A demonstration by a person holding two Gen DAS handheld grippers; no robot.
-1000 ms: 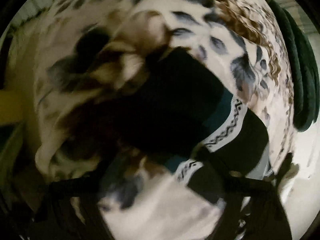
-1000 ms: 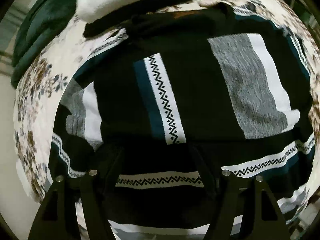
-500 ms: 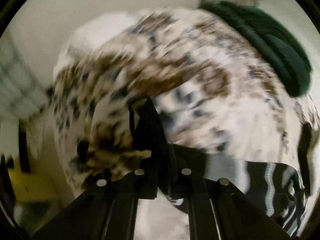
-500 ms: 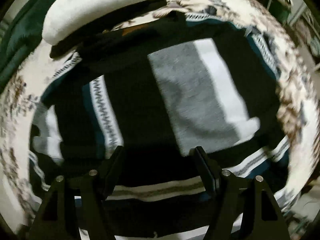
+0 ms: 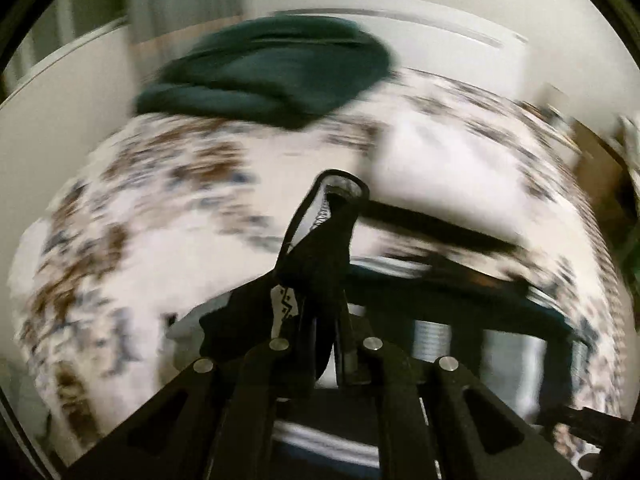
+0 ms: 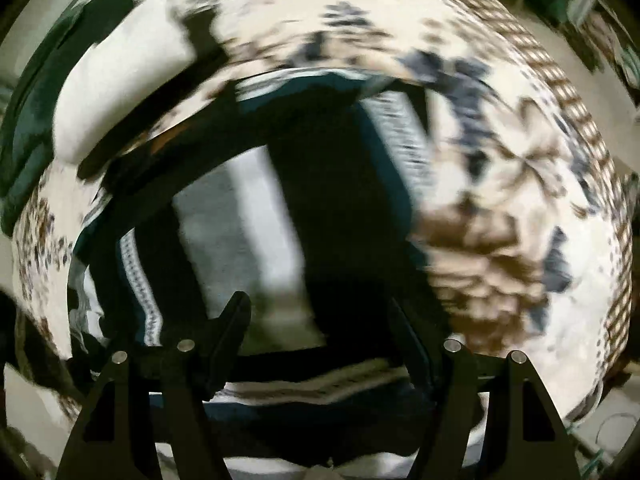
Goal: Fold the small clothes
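Observation:
A black garment with white, grey and teal patterned stripes lies spread on a floral bedcover. My left gripper is shut on a bunched edge of this garment and holds it lifted above the bed; the rest of the garment trails to the right. My right gripper is open and empty, its fingers hovering just over the near part of the garment. Both views are motion-blurred.
A folded dark green blanket lies at the far side of the bed, also in the right wrist view. A folded white item on a black one lies beyond the garment. Light walls stand behind the bed.
My left gripper has lifted the garment's edge off the bed and swung right, bringing the green blanket to the middle. My right gripper has swept right over the garment, still open.

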